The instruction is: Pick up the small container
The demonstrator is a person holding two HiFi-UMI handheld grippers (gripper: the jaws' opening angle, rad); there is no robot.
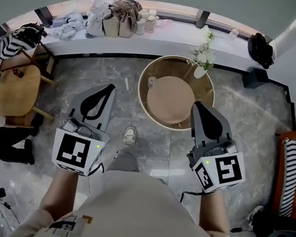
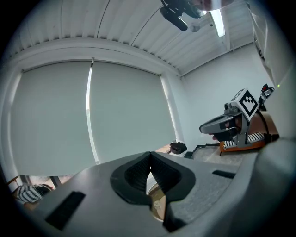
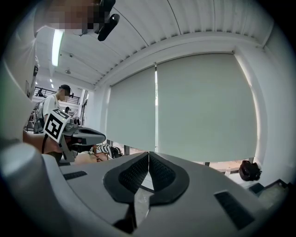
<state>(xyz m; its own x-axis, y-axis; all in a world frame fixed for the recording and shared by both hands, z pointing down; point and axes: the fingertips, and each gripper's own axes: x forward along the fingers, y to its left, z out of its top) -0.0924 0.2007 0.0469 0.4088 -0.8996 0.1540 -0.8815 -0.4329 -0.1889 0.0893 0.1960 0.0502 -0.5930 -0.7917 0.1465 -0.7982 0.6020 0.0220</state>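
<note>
Clearly we are not yet within reach: what we take for the small container (image 1: 152, 81) sits on the round desk (image 1: 141, 98), near its left rim, well ahead of both tools. Left tool (image 1: 108, 89) and right tool (image 1: 200, 107) are each closed on nothing, pads meeting, held side by side and roughly level, which we judge suits an approach; either must open before a grasp
</note>
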